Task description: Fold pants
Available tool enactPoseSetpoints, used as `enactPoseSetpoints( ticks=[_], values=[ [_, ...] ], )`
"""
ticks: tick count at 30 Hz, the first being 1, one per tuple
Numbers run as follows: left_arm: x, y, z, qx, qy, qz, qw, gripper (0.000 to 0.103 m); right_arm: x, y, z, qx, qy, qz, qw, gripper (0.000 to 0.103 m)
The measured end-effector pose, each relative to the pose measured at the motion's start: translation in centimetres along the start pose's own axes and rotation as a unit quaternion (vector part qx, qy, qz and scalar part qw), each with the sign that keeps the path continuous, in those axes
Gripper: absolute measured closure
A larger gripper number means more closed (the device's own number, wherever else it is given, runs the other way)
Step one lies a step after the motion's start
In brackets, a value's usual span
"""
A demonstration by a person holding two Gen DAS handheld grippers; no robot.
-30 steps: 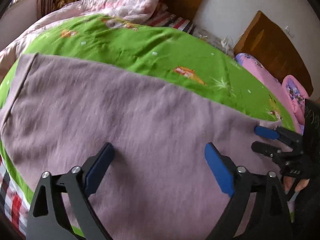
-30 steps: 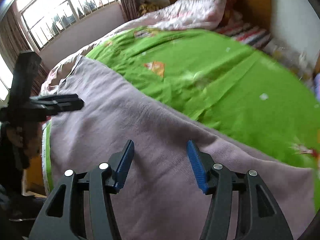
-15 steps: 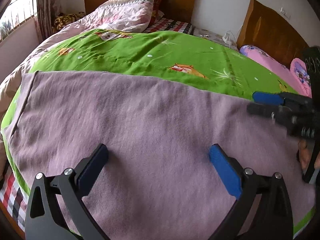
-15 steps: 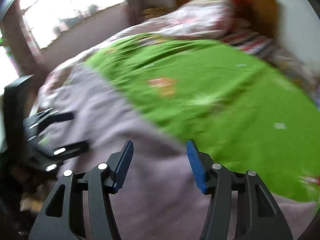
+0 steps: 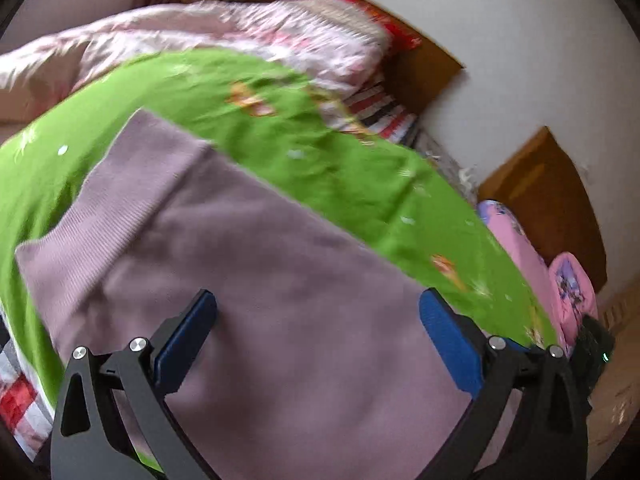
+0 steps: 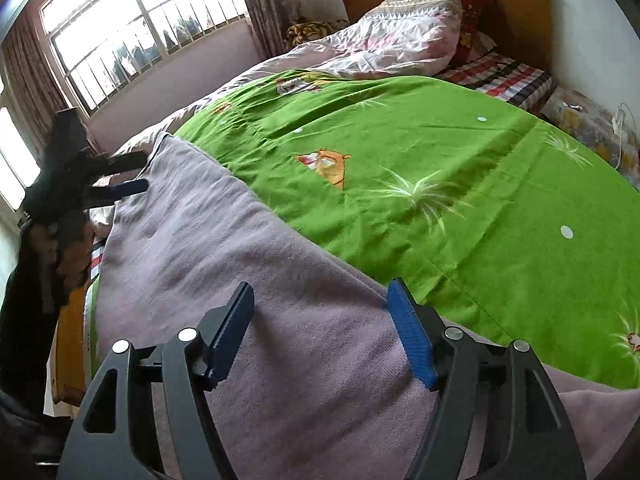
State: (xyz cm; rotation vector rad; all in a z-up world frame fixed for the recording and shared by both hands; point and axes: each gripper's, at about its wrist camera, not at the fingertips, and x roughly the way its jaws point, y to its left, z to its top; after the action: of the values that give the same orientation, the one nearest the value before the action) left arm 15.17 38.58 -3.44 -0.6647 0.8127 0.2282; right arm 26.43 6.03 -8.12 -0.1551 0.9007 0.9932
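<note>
Mauve knit pants (image 5: 256, 264) lie flat across the near edge of a green bedsheet (image 5: 320, 152), their ribbed waistband (image 5: 132, 184) at the left end. My left gripper (image 5: 316, 320) is open and empty, hovering over the pants near the waistband end. My right gripper (image 6: 322, 320) is open and empty over the other stretch of the pants (image 6: 192, 240). The left gripper (image 6: 120, 176) also shows in the right wrist view, open at the far left end of the pants.
A pink quilt (image 6: 384, 36) and a wooden headboard (image 6: 516, 8) are at the far end of the bed. A window (image 6: 132, 28) is at left. Pink pillows (image 5: 560, 280) and a second headboard (image 5: 548, 196) are at right.
My left gripper has swung left toward the waistband end and tilted. My right gripper has steadied over the pants. Both stay open and empty.
</note>
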Motion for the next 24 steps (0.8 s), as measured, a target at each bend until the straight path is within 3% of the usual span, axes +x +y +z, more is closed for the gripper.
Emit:
enactPoseSetpoints(
  ticks=[3,5,7,8,10,14,18,21,24],
  values=[
    [0.5,0.0,0.2,-0.017,0.006,0.011,0.9998,0.002,-0.2,-0.7,0.1,0.017,-0.005,0.005,1.0,0.035],
    [-0.6,-2.4,-0.6,-0.001,-0.003,0.038,0.9993,0.002,-1.3,-0.7,0.1,0.031,-0.001,-0.036,0.999,0.033],
    [-1.9,-5.1,-1.7,0.021,-0.017,0.006,0.9996,0.002,-4.1,-0.4,-0.2,0.032,-0.024,-0.061,0.997,0.028],
    [-2.4,-6.7,-2.6,0.039,-0.015,-0.013,0.999,0.002,-5.5,-0.4,-0.5,0.031,-0.037,-0.072,0.996,0.017],
    [-2.8,-11.2,-5.2,0.093,-0.002,-0.035,0.995,0.002,-8.0,-1.0,-1.4,0.038,-0.055,-0.105,0.992,0.015],
    [-2.0,-18.6,-11.3,0.185,0.04,-0.086,0.9782,0.002,-12.6,-3.6,-5.3,0.092,-0.05,-0.178,0.978,0.015],
    [0.0,-25.0,-17.0,0.272,0.076,-0.097,0.9544,0.002,-17.6,-5.8,-11.1,0.139,-0.057,-0.229,0.962,0.015],
    [1.2,-28.7,-20.3,0.32,0.103,-0.116,0.9348,0.002,-21.2,-8.2,-16.1,0.186,-0.051,-0.291,0.937,0.015],
    [3.4,-31.1,-22.3,0.353,0.125,-0.105,0.9214,0.002,-24.4,-10.9,-21.1,0.24,-0.032,-0.341,0.908,0.015]
  ],
)
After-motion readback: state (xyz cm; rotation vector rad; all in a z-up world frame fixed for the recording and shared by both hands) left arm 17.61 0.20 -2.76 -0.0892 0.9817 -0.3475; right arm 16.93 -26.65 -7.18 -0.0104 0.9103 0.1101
